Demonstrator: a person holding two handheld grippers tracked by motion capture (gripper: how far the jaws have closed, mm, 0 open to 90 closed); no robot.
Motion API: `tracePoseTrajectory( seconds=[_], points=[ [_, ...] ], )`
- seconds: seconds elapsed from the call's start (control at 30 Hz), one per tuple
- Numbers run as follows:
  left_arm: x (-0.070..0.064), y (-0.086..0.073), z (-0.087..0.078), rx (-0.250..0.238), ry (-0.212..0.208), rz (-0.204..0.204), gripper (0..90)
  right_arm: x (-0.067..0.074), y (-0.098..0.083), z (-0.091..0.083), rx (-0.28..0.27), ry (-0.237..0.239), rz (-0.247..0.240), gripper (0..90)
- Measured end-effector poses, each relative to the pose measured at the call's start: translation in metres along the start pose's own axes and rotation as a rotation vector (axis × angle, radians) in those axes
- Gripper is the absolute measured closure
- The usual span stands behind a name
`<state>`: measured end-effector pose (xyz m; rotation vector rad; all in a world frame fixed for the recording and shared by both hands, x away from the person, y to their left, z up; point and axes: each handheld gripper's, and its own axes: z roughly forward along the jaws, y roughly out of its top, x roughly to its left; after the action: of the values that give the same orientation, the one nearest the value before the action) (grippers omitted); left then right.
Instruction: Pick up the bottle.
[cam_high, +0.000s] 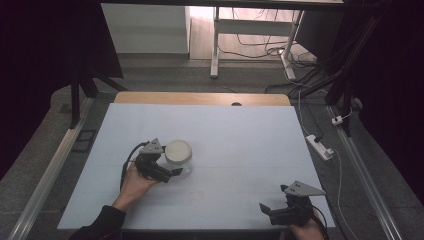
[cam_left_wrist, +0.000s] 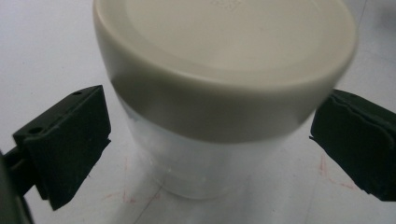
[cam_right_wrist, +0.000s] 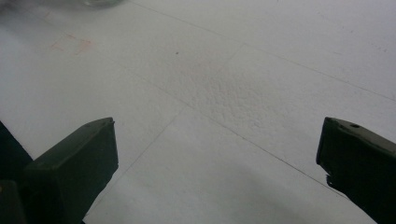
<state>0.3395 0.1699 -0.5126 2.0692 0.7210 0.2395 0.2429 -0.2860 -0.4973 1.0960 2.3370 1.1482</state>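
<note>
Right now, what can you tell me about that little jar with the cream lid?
The jar is small and round, with clear walls that look like plastic and a wide cream lid closed on top. It stands upright on the white table, left of the middle. The left gripper has its open jaws on either side of it, not touching.

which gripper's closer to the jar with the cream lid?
Left. The left gripper is at the jar, its open jaws on either side of the clear body, not yet touching. The right gripper sits open near the table's front right, well away.
</note>
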Motion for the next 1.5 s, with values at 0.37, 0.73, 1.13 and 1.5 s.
tracePoseTrajectory(
  seconds=[0.37, 0.73, 1.13, 1.5],
  points=[
    [0.003, 0.006, 0.017, 0.035, -0.013, 0.016, 0.0, 0.000, 0.000, 0.000, 0.002, 0.001, -0.003, 0.0],
    [0.001, 0.007, 0.018, 0.039, 0.007, 0.054, 6.9, 0.000, 0.000, 0.000, 0.002, 0.001, -0.004, 0.0],
    [0.000, 0.008, 0.018, 0.042, 0.015, 0.052, 7.2, 0.000, 0.000, 0.000, 0.001, 0.001, -0.007, 0.0],
    [-0.003, 0.013, 0.015, 0.044, 0.022, 0.046, 7.5, 0.000, 0.000, 0.000, 0.000, 0.002, -0.005, 0.0]
  ],
)
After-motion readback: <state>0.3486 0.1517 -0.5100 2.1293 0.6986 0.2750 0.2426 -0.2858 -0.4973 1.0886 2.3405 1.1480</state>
